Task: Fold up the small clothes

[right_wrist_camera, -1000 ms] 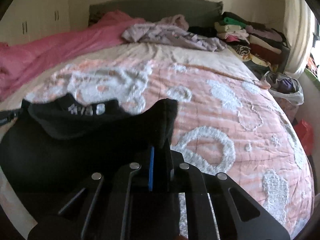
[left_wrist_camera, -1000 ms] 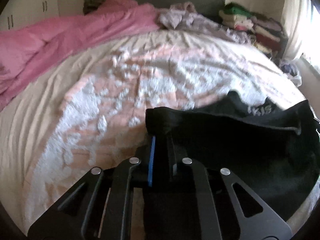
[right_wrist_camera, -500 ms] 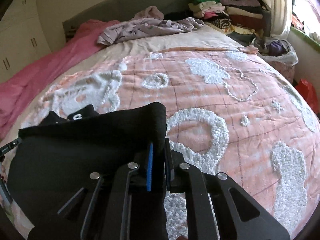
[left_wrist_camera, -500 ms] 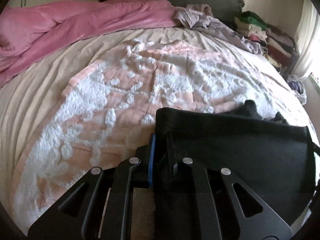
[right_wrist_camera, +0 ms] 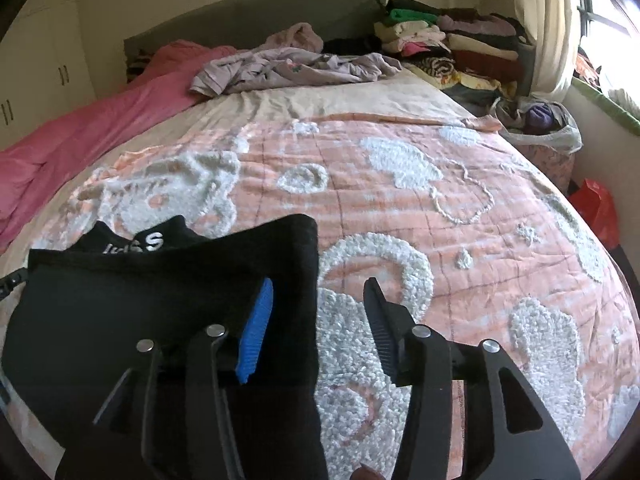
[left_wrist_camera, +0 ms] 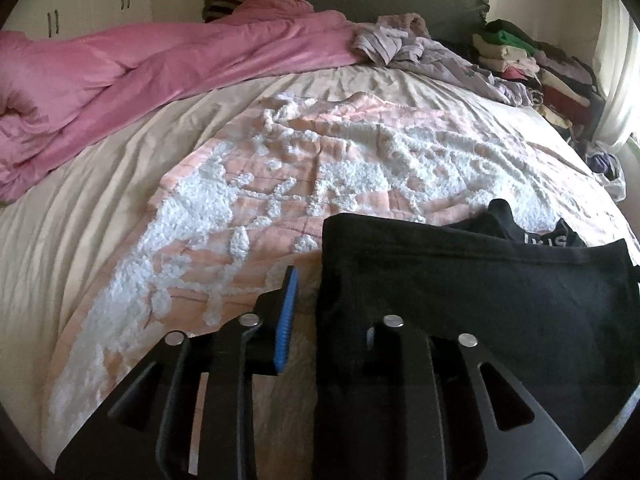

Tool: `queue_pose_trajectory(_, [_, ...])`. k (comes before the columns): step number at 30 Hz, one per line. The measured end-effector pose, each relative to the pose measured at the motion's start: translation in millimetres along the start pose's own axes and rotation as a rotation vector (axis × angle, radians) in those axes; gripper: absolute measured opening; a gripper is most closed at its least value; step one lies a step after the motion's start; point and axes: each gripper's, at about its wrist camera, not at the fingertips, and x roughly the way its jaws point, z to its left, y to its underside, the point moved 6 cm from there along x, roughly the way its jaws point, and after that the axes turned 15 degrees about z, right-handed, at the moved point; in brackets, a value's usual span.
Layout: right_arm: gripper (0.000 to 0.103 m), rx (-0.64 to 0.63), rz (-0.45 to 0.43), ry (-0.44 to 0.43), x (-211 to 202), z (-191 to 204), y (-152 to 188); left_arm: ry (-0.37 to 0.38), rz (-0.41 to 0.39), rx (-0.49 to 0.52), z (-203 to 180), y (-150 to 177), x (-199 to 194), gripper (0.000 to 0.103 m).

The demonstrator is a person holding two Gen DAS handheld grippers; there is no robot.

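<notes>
A black garment (left_wrist_camera: 480, 300) with white lettering on its band lies on the pink-and-white tufted blanket (left_wrist_camera: 360, 168). In the left wrist view my left gripper (left_wrist_camera: 332, 316) sits at the garment's near left corner. Its jaws are opening: the blue pad (left_wrist_camera: 287, 320) stands clear of the cloth, and the other finger is covered by it. In the right wrist view the same black garment (right_wrist_camera: 140, 300) fills the lower left. My right gripper (right_wrist_camera: 320, 324) is also opening, with the garment's right edge between its parted pads and neither pressing on it.
A pink duvet (left_wrist_camera: 140, 68) is bunched along the bed's far left. Crumpled lilac clothes (right_wrist_camera: 292, 68) lie by the dark headboard (right_wrist_camera: 248, 20). A stack of folded clothes (right_wrist_camera: 452, 40) stands at the far right corner, with a plastic bag (right_wrist_camera: 540, 128) and a red bag (right_wrist_camera: 596, 208) beside the bed.
Both grippers were shut on the black garment's corners; now both have parted their jaws and let go. The garment has settled flatter on the blanket.
</notes>
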Motion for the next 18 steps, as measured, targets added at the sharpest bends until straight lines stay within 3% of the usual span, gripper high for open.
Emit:
queue_pose_trajectory(7, [0.066,-0.023,-0.017,-0.011,-10,11,0,0.003,-0.002,-0.017,2,1,-6,0.027])
queue_pose_trajectory(18, [0.075,-0.069,-0.057,-0.028,-29,28,-1,-0.004,-0.037,-0.003,-4,4,-29,0.037])
